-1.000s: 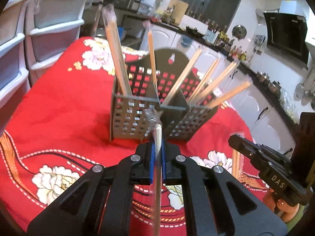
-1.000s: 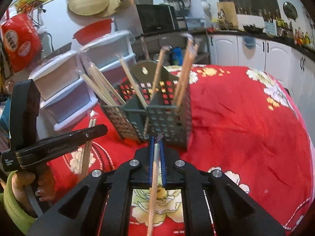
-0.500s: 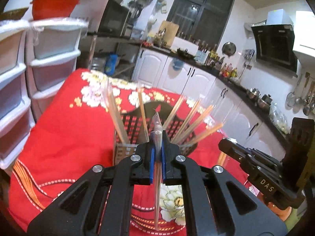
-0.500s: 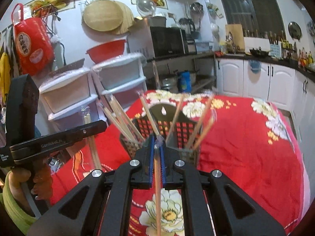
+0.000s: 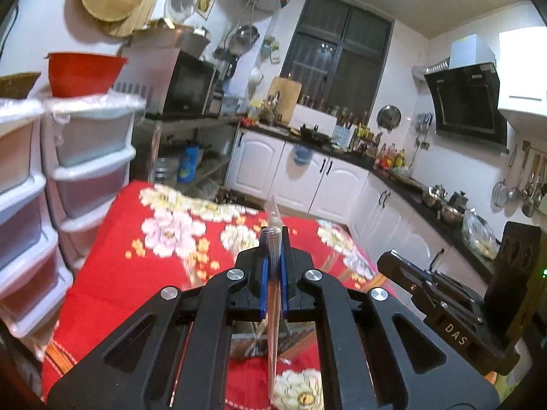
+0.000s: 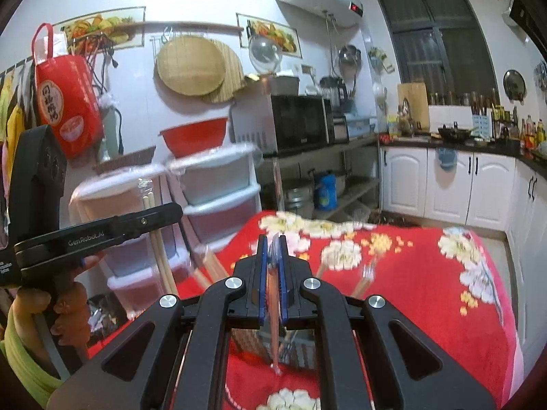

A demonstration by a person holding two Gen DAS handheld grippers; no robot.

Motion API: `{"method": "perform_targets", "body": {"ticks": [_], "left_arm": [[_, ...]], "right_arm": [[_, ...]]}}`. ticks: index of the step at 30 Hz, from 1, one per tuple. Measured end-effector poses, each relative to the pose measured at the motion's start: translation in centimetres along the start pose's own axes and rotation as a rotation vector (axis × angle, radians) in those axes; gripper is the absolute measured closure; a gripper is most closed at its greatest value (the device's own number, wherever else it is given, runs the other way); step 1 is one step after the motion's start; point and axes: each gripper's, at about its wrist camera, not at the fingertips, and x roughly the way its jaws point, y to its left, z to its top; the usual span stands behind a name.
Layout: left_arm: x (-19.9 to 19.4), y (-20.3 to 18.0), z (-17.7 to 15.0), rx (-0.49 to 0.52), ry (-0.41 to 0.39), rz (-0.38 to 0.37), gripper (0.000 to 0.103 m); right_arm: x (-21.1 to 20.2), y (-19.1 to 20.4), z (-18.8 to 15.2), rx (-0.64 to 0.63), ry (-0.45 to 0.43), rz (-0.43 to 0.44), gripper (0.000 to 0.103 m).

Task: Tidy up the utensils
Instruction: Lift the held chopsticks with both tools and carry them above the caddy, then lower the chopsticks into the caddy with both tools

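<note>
Wrapped chopsticks (image 5: pixel 273 294) pinched in left gripper (image 5: pixel 272 266), another pair (image 6: pixel 272 307) in right gripper (image 6: pixel 272 270), both raised higher than before, holder now below view.

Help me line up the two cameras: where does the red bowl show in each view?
Left wrist: red bowl, upper left, on top of the drawers.
Right wrist: red bowl, left of centre, above the drawers.
Shared landmark: the microwave, just right of the bowl in both.

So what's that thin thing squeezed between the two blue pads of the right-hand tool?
A plastic-wrapped pair of chopsticks, clamped upright between the blue pads of the right gripper, shown in the right wrist view.
</note>
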Motion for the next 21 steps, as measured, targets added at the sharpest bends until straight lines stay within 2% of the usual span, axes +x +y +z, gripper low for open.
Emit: {"method": "perform_targets", "body": {"ticks": [5, 10, 14, 21], "left_arm": [[0.0, -0.7, 2.2, 0.011, -0.066, 0.009, 0.102], [1.7, -0.6, 3.2, -0.009, -0.112, 0.039, 0.102], [3.8, -0.6, 2.9, -0.032, -0.116, 0.051, 0.102], [7.0, -0.9, 0.8, -0.005, -0.102, 0.088, 0.102]], "right_arm": [[0.0, -0.5, 2.1, -0.008, -0.054, -0.012, 0.097], [0.4, -1.2, 3.7, -0.017, -0.098, -0.040, 0.097], [1.5, -1.9, 3.9, -0.022, -0.099, -0.066, 0.097], [3.8, -3.5, 2.7, 0.007, -0.064, -0.095, 0.097]]}}
